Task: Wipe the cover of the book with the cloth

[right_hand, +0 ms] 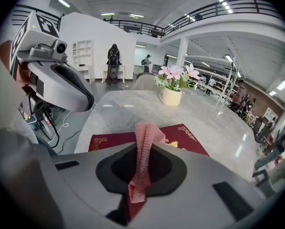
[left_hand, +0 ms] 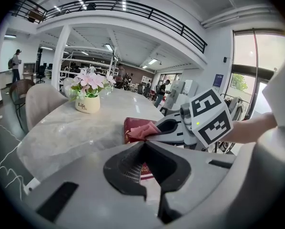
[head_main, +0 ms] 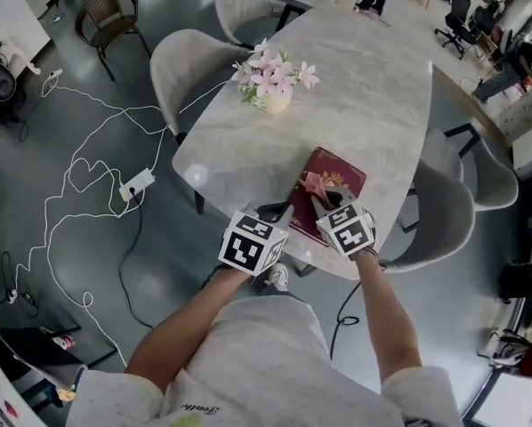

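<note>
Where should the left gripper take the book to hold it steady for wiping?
Likely the near-left corner of the book, coming from the near edge of the table. It lies flat, so only a thin edge can be pinched, one jaw above, one below. That corner is closest to the left gripper and clear of the cloth in the right gripper.

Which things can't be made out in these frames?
- Book near right corner: head view, under the marker cube of the right gripper.
- Whether the cloth touches the cover: right gripper view, the cloth's own fold hides the contact; head view, too small.
- Gold print on the cover: too small and blurred to read in all views.
</note>
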`<state>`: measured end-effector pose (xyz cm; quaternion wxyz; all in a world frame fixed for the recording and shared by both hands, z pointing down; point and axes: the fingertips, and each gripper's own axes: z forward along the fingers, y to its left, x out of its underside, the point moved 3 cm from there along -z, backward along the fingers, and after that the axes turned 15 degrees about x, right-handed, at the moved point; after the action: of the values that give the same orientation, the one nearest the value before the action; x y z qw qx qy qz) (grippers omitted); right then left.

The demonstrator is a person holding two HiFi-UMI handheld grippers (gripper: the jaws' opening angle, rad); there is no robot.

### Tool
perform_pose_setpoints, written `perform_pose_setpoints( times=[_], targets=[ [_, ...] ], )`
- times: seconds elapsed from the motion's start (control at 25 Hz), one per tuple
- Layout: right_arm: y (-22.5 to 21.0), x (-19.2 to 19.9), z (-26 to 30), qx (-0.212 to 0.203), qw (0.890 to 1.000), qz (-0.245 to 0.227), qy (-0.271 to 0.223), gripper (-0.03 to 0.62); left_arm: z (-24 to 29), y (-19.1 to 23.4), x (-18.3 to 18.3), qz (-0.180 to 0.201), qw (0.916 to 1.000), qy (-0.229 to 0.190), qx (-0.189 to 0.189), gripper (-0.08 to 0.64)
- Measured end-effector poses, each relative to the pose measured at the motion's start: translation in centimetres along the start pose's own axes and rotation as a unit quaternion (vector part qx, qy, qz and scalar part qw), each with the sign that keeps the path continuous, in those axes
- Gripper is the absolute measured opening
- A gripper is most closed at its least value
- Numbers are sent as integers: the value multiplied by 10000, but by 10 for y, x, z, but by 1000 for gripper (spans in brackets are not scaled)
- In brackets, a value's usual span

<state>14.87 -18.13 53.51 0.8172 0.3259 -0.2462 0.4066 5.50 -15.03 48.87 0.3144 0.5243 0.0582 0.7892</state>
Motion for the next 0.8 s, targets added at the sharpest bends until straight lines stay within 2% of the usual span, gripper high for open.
perform_pose_setpoints(
  times=[0.8],
  targets=[
    [42,6,-26,22,10000,9,42,15,-21,-15,15,62,9999,-78,134,8]
  ],
)
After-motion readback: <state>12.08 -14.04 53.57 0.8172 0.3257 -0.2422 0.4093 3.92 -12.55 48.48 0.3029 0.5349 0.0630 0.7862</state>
